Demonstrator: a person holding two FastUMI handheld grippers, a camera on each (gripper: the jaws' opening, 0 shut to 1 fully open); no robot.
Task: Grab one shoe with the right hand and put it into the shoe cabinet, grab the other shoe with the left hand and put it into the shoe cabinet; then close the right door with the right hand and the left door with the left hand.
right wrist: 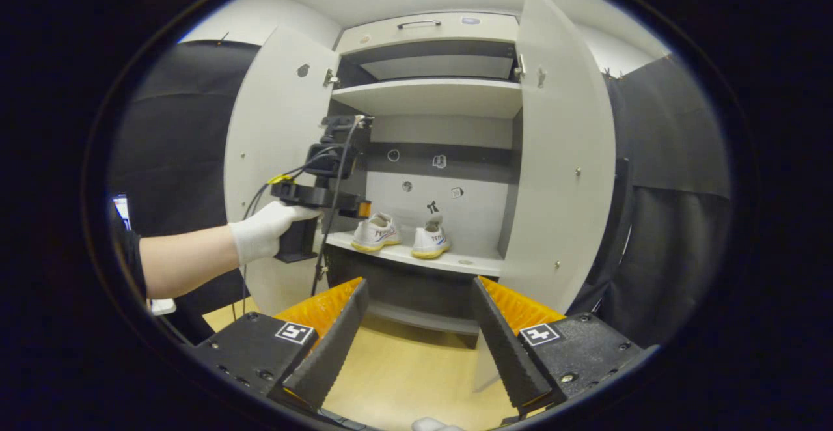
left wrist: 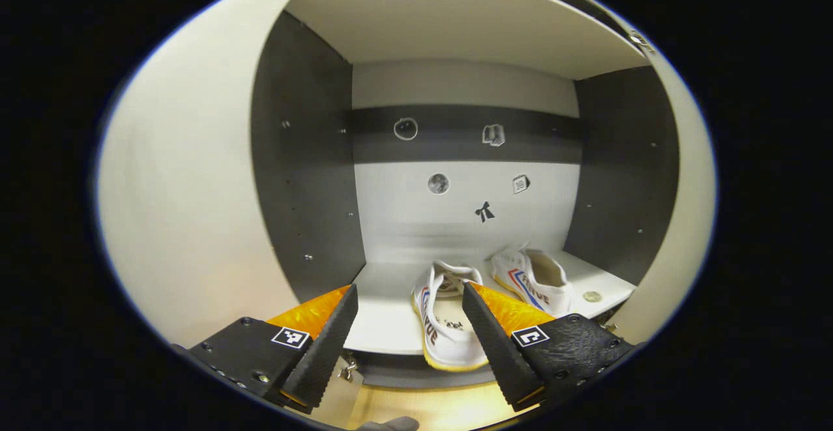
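Observation:
Two white shoes with yellow soles stand on the cabinet's lower shelf [left wrist: 384, 333]. In the left gripper view the nearer shoe [left wrist: 446, 323] sits at the shelf's front edge and the other shoe [left wrist: 530, 281] lies farther right. My left gripper [left wrist: 410, 330] is open just in front of the shelf, holding nothing. In the right gripper view my right gripper [right wrist: 420, 327] is open and empty, well back from the cabinet, with both shoes [right wrist: 377, 232] [right wrist: 431, 241] on the shelf. The left gripper [right wrist: 319, 190] is held by a gloved hand [right wrist: 263, 229] beside the left door [right wrist: 280, 157]. Both doors stand open.
The right door [right wrist: 563, 170] swings out toward me. An upper shelf [right wrist: 429, 97] and a drawer with a handle [right wrist: 418, 25] sit above. A small round disc [left wrist: 592, 296] lies on the shelf at the right. Pale wooden floor [right wrist: 416, 372] stretches in front.

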